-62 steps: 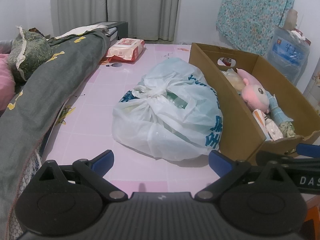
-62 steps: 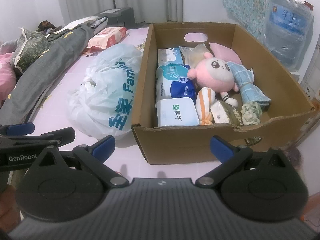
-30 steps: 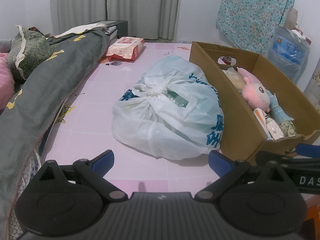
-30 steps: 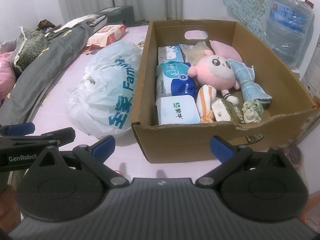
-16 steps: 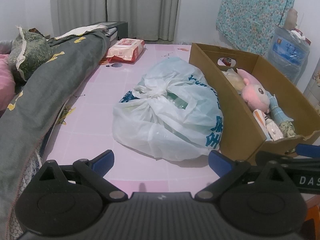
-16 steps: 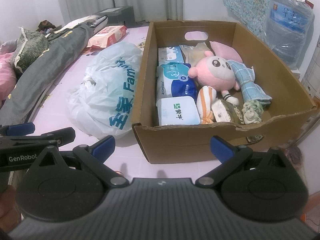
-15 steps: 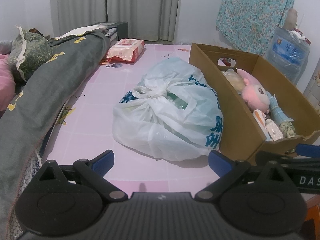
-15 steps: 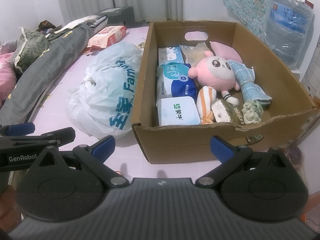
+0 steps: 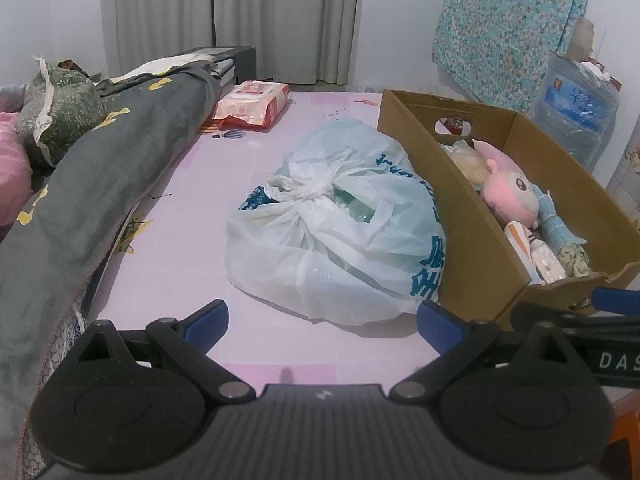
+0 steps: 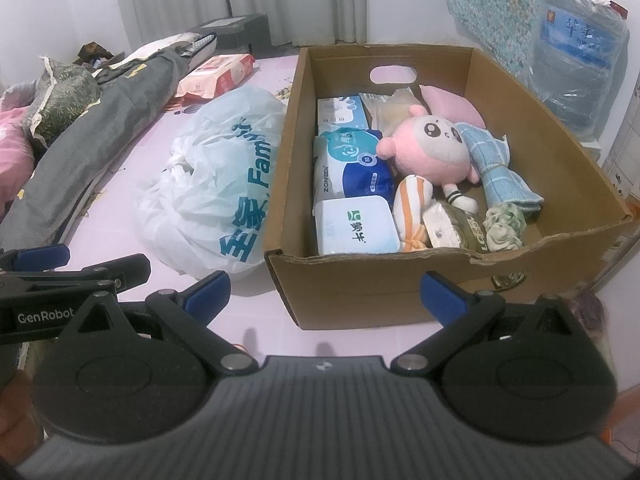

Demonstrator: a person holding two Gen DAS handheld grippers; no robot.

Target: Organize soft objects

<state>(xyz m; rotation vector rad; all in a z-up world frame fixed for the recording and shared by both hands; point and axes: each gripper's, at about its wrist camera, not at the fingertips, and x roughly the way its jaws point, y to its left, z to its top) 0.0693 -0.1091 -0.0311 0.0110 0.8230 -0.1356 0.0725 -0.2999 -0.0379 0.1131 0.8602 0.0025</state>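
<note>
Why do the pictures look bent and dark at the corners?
Left wrist view: a fisheye lens curves the box edges and blackens the corners; soft shadow under the bag. Right wrist view: same bending, even indoor light, no strong glare; the plush is sharp.

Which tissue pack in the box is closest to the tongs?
The white tissue pack with green writing, right behind the cardboard box's front wall; the blue packs sit further back.

Readable text: "GenRobot" on the left gripper (image 10: 40, 280) seen from the right wrist; "DAS" on the right gripper (image 9: 618, 322) seen from the left wrist; "Fam" on the white plastic bag (image 10: 224, 184); "ZONEEN" on the blue tissue pack (image 10: 352, 168). The water jug's (image 10: 580, 40) label is unreadable.
</note>
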